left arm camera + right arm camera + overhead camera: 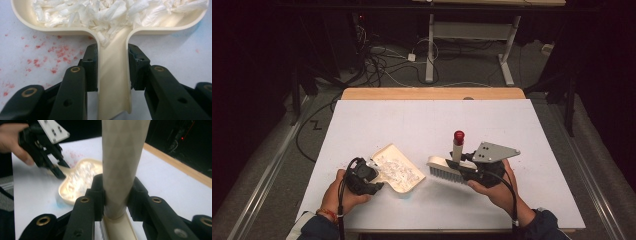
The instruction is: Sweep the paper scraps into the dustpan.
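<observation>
Left gripper (373, 181) clamps the dustpan (398, 170) by its handle – pan flat on the table, full of white paper scraps (112, 11), mouth facing right. Right gripper (470, 165) is closed on the brush (447, 167) handle, red cap up, bristles down; head sits just right of the pan mouth, probably just off the surface. Brush long axis runs roughly along the pan's open edge. White table (412, 120), faint red specks by the pan; dark room, cables on the floor behind.

dustpan (113, 82): glossy cream plastic | scraps (110, 12): white paper | table (422, 120): matt
</observation>
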